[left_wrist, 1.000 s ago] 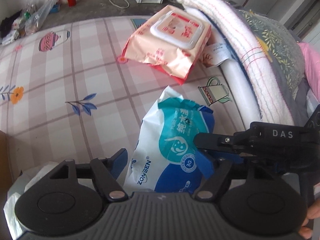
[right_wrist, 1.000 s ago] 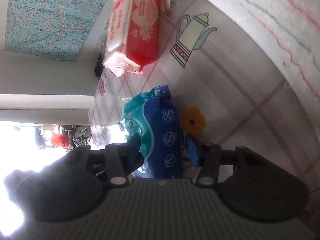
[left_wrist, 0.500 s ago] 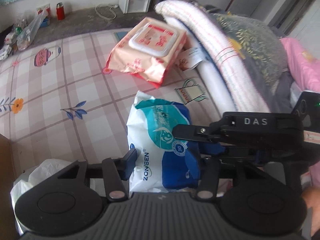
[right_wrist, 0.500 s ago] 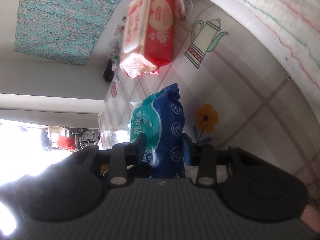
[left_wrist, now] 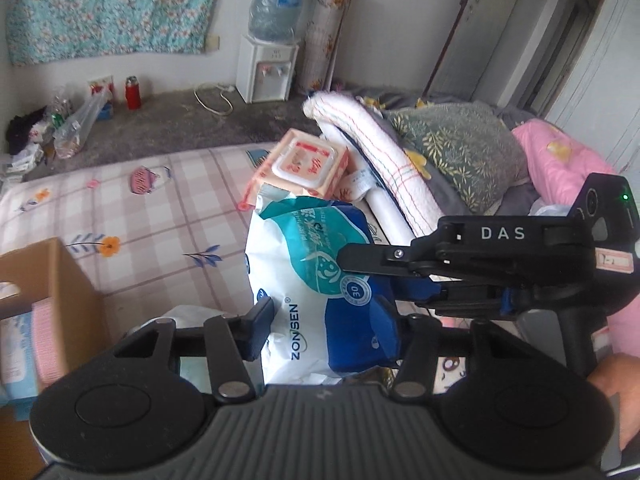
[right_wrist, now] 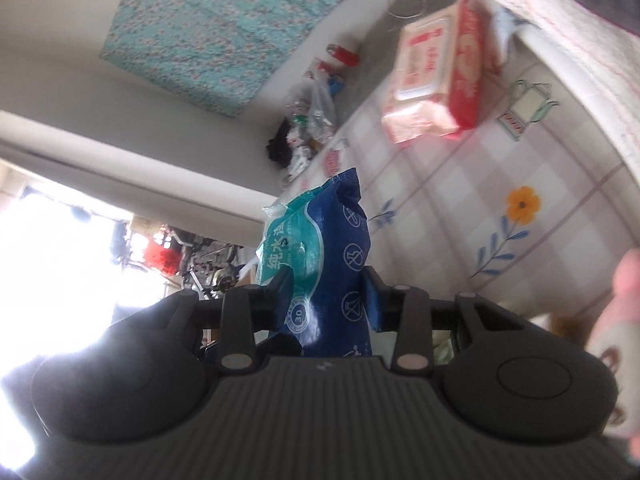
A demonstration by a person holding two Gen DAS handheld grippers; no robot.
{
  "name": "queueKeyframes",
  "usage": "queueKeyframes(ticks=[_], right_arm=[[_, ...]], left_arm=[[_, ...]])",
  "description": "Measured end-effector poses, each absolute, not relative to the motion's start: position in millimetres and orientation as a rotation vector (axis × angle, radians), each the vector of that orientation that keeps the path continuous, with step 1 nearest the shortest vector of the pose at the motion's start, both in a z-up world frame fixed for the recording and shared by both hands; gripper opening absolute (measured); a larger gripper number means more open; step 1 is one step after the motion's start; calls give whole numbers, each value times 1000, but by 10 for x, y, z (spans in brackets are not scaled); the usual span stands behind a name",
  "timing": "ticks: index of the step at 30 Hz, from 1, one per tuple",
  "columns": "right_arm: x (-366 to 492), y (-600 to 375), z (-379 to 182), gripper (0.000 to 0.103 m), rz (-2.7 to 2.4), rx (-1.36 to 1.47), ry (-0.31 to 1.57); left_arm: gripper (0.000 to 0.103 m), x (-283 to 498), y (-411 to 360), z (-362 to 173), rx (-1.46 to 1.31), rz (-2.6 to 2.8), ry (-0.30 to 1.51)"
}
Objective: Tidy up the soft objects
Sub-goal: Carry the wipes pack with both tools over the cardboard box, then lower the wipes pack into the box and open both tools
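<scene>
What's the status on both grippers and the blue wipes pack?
Left gripper and right gripper both shut on blue wipes pack, lifted off the bed. Cardboard box lower left. Nothing blocking.

The wipes pack is white, teal and dark blue, with white round symbols down its blue side. Both grippers, the left gripper and right gripper, are black with blue pads. The bedsheet is a pale pink-and-white check scattered with orange flowers, blue sprigs and teapots. The other pack is peach with a red side and a white lid. A rolled towel is white with thin red and green stripes. The box is plain brown cardboard. A turquoise floral cloth hangs on the wall.
</scene>
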State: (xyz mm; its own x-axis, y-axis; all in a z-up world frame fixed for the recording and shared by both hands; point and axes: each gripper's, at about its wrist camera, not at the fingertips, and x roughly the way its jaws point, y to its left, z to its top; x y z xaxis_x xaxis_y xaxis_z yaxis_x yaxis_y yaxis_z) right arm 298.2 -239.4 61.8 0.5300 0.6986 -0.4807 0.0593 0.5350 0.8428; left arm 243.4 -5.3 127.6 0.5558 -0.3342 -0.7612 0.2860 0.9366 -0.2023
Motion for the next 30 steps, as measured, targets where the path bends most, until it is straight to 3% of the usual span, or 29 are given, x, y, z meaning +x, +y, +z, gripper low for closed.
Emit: queueKeyframes(ticks=[9,15,23,30], right_arm=[[2678,-1378,991,36,673,893,974],[2544,-465,1007,36,793,809,1067],[2298,413,919,37,803,586,1115],[2252,447,841,37,738,422,1057]], left_arm=[[54,1695,926,1617,-106,-199,823],[54,1352,1662,1560,-187,-72,824],[53,1210,2363,1134,-344,-51,904],[54,1344,2510,513,-337,-61,1086]])
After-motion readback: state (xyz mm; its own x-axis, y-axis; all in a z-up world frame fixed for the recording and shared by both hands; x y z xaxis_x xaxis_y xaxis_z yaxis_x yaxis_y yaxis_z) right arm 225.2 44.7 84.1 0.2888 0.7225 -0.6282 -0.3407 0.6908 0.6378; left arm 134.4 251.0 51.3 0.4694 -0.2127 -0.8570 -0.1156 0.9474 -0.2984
